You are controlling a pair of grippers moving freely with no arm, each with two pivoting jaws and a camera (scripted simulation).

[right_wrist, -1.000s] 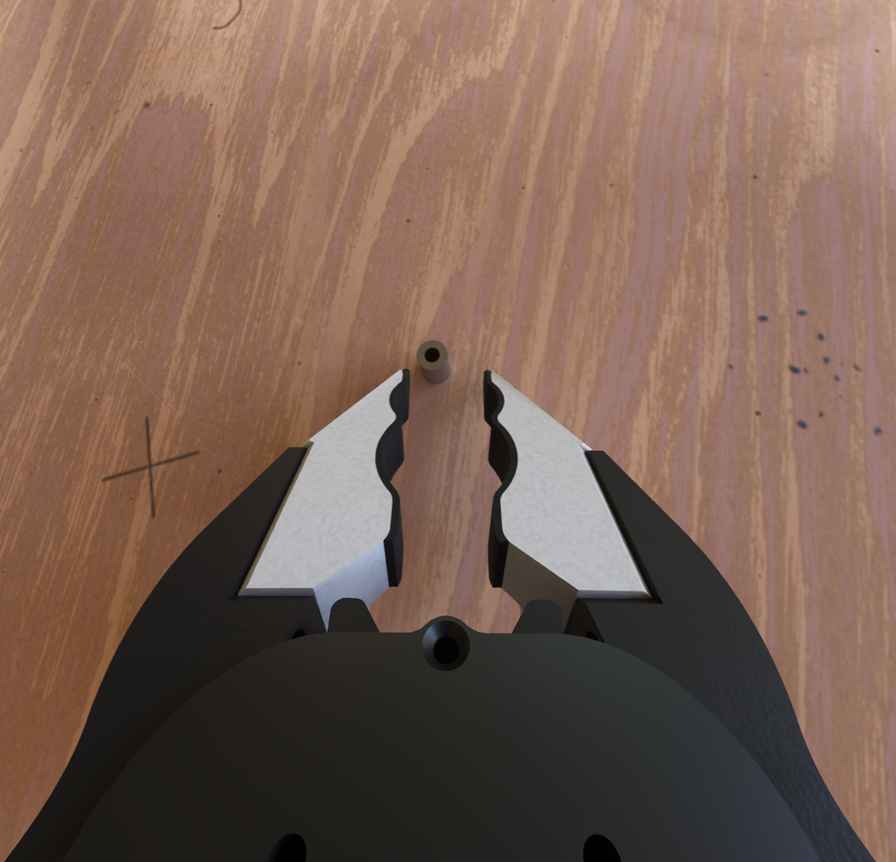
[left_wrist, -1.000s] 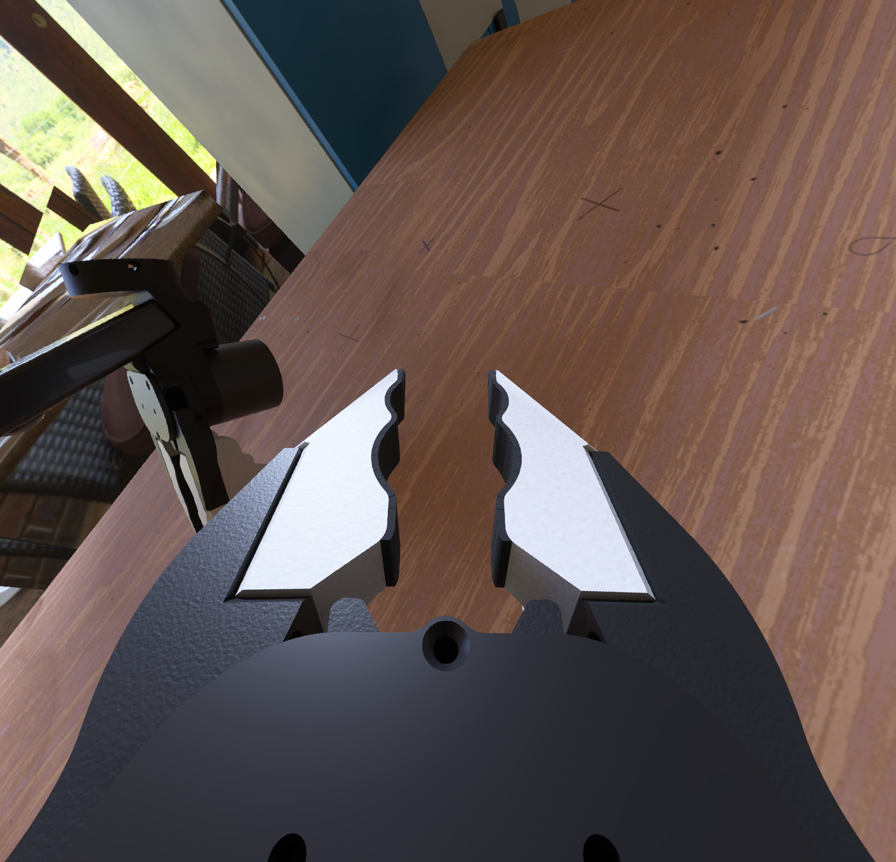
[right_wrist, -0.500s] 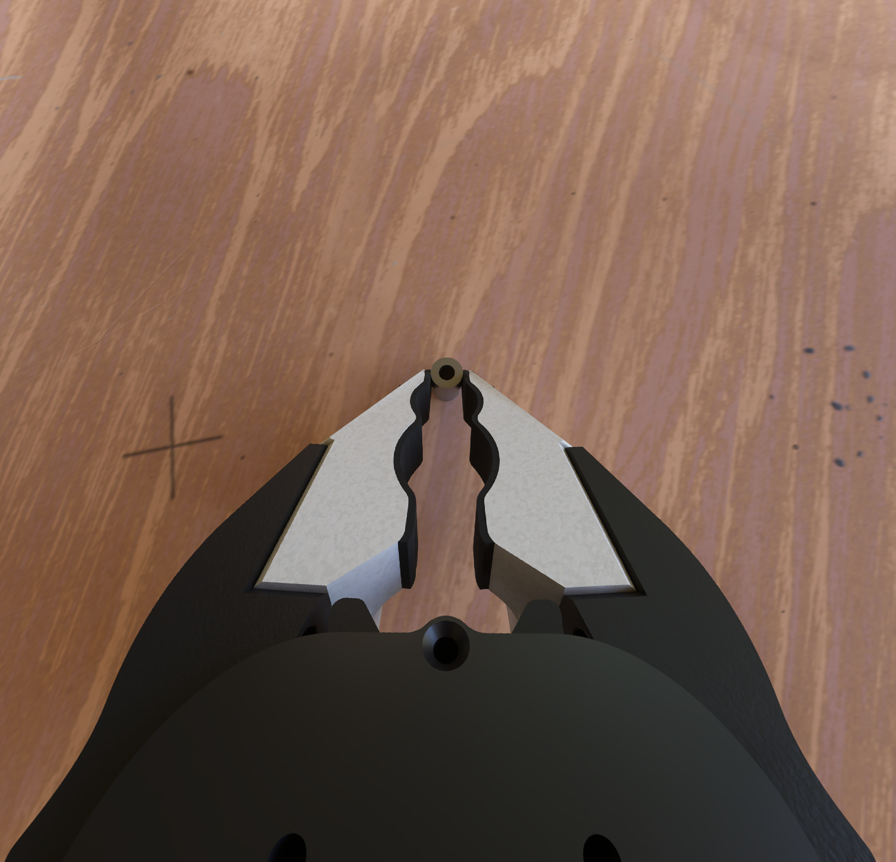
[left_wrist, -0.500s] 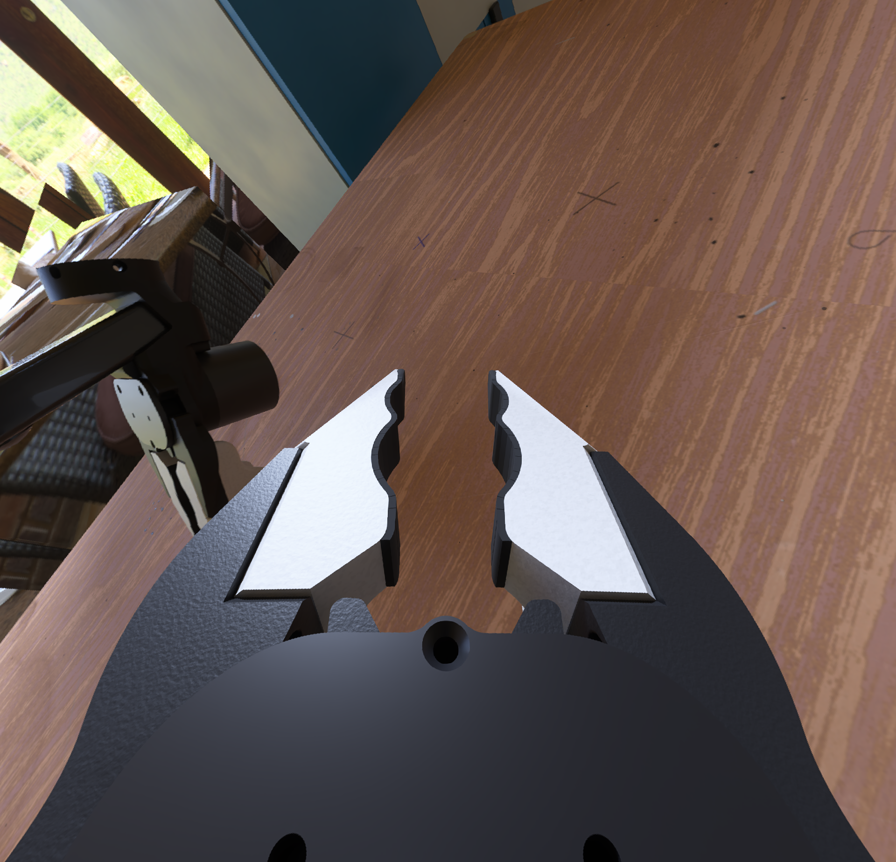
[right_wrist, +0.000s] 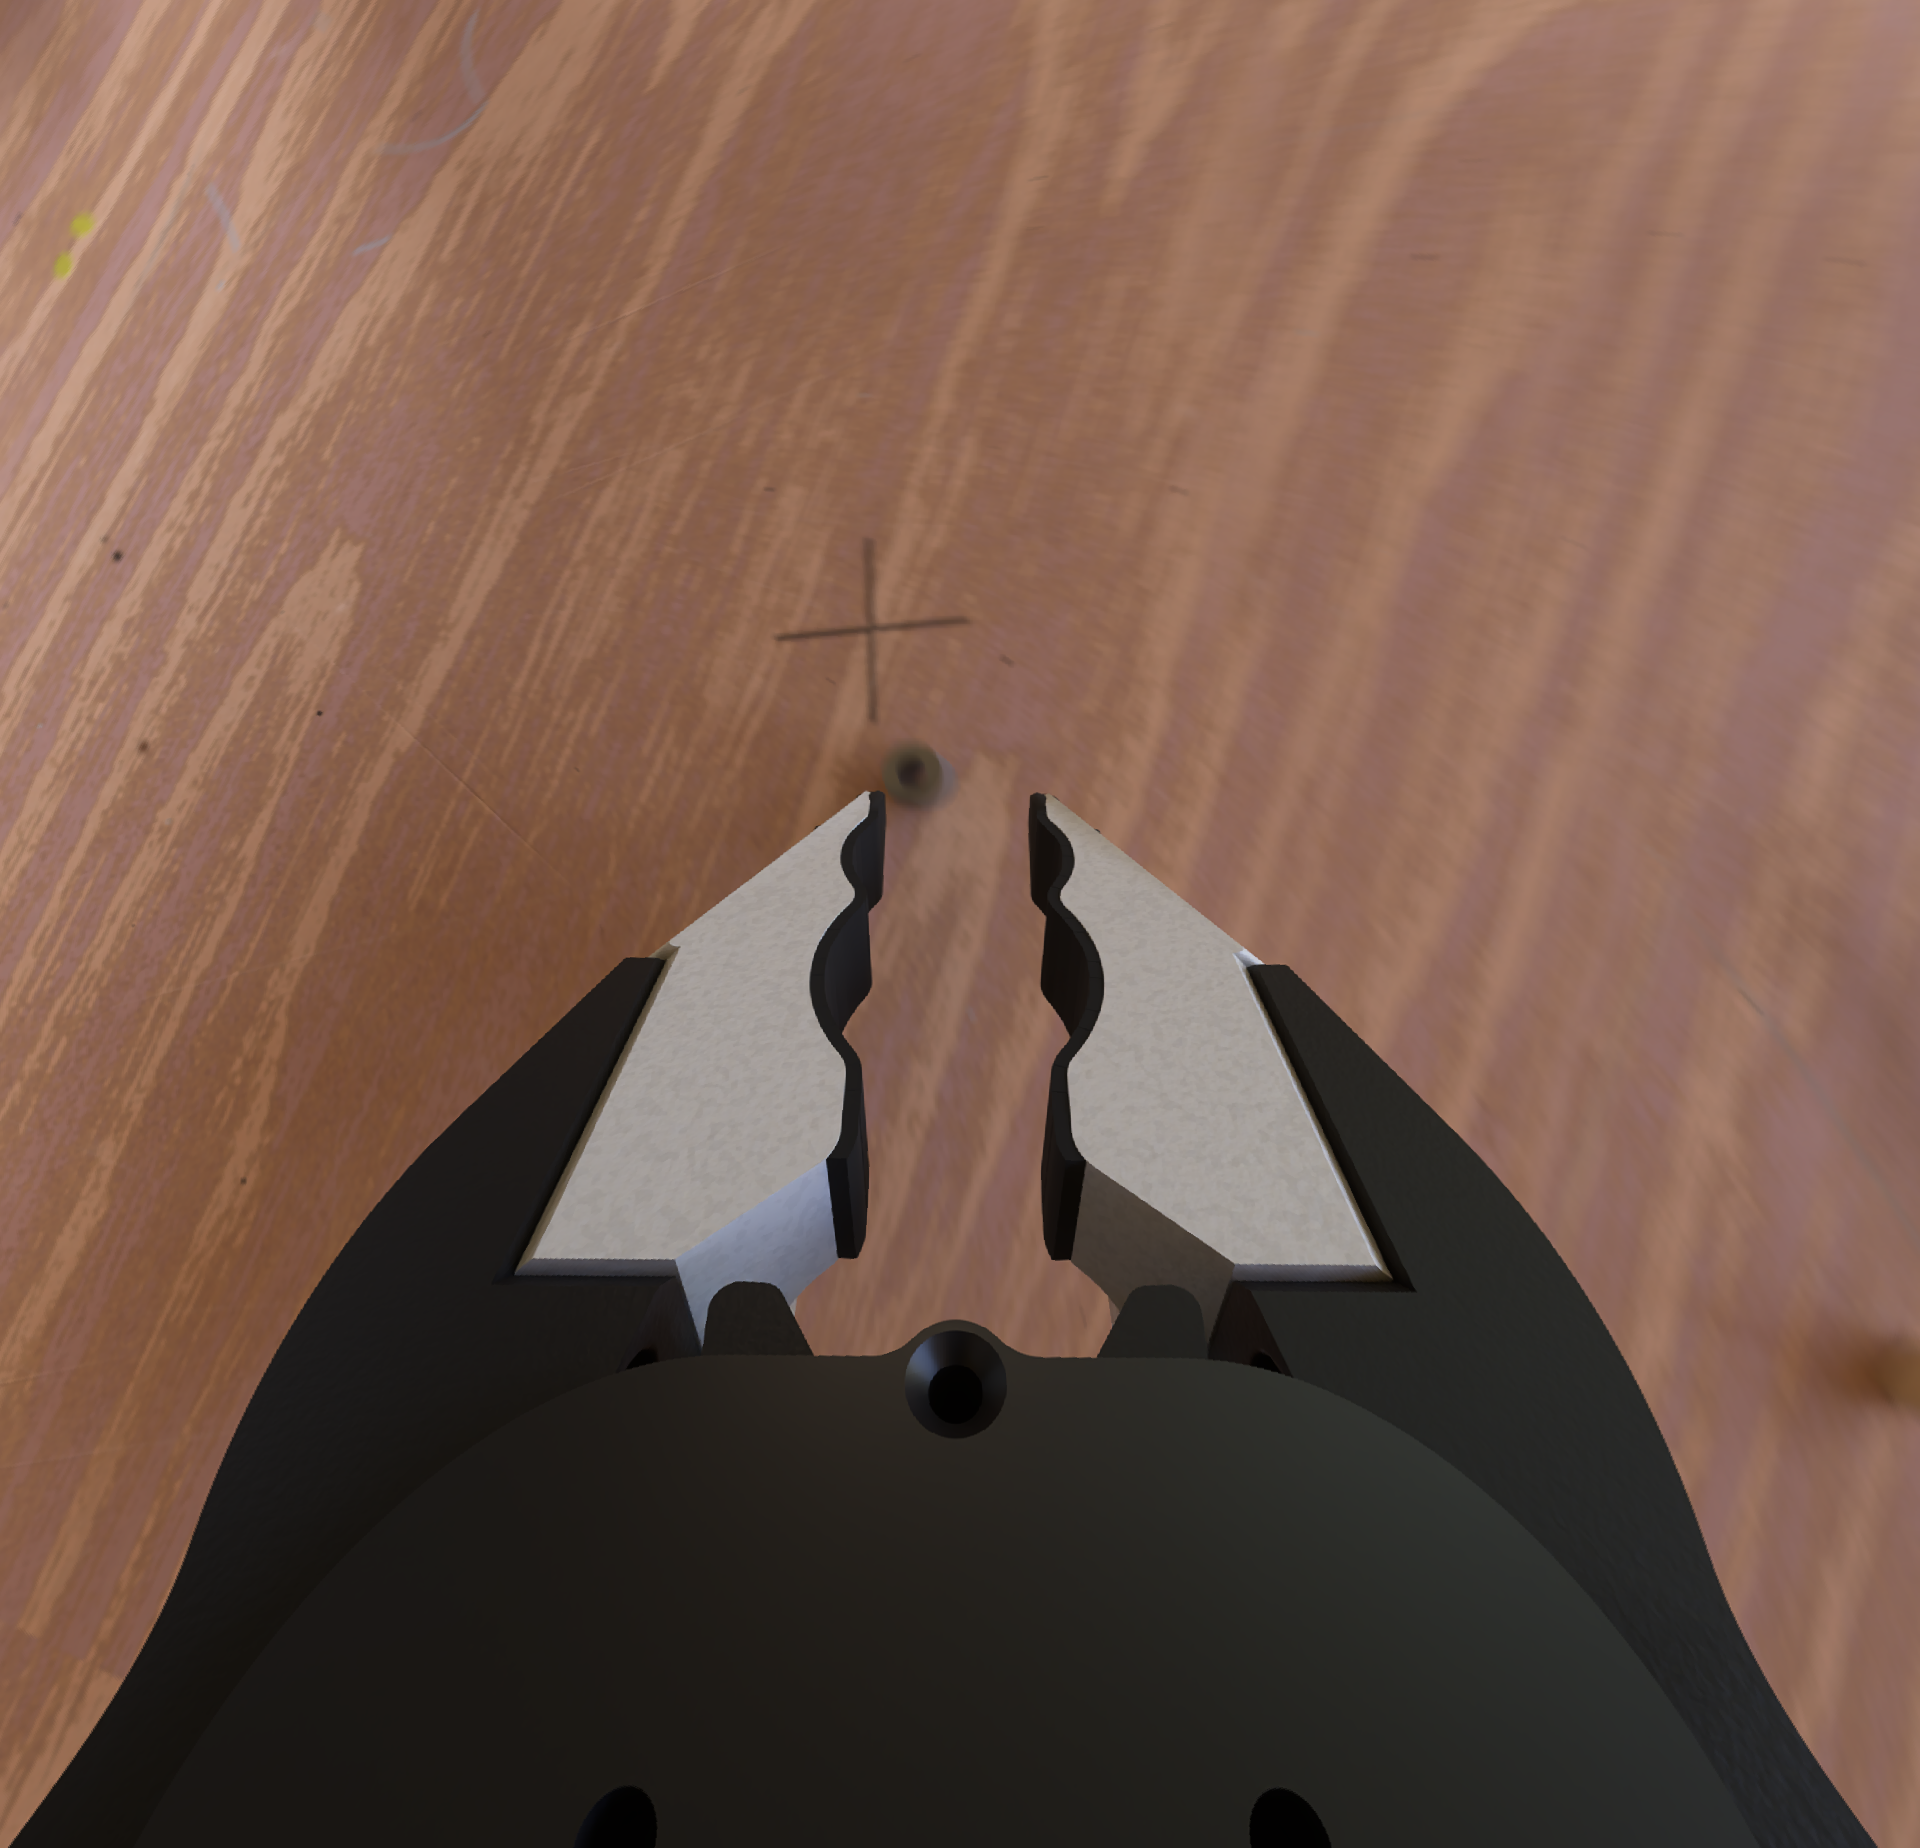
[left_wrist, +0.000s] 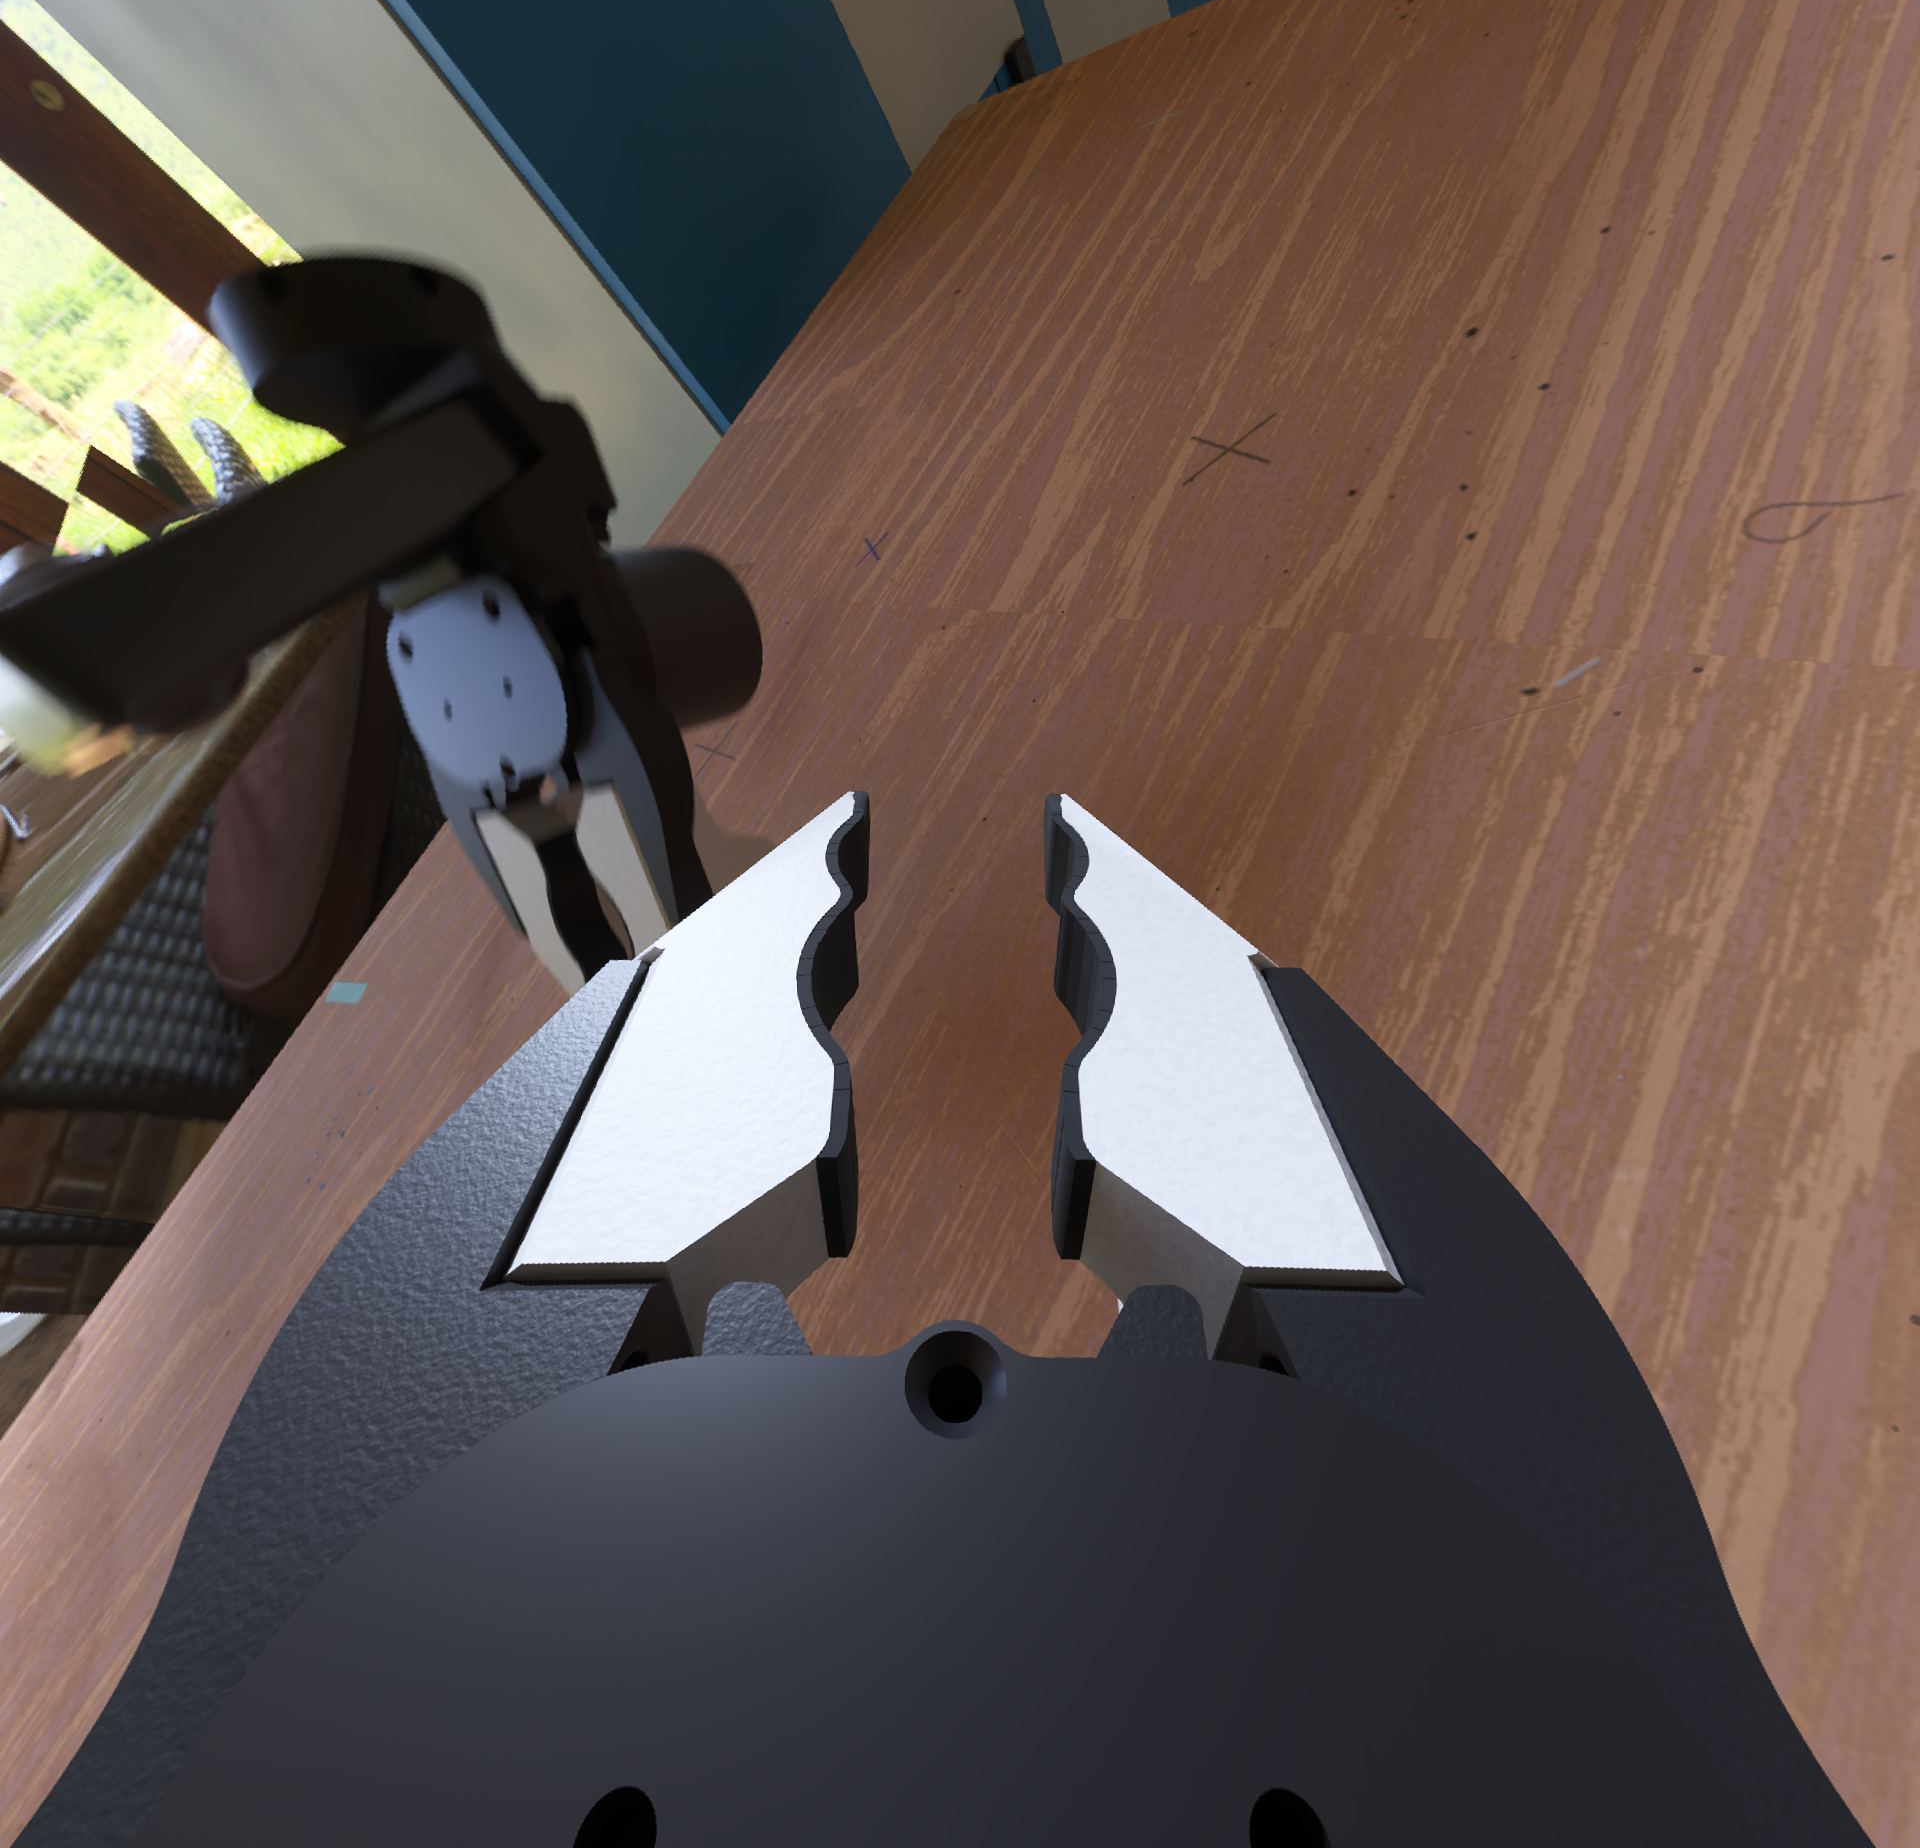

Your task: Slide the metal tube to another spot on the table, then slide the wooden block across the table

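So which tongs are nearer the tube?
Right. The right tongs sit open just behind the tube; the left tongs show only bare table, no tube.

Wooden table (right_wrist: 1455, 448) — small metal tube (right_wrist: 912, 770) upright

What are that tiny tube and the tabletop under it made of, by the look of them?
The metal tube looks like dull brownish-grey metal, perhaps brass or steel; it is blurred, so the finish stays unclear. The table looks like reddish-brown wood or veneer with a matt finish: streaky grain runs across it, with pencilled crosses and small dark specks.
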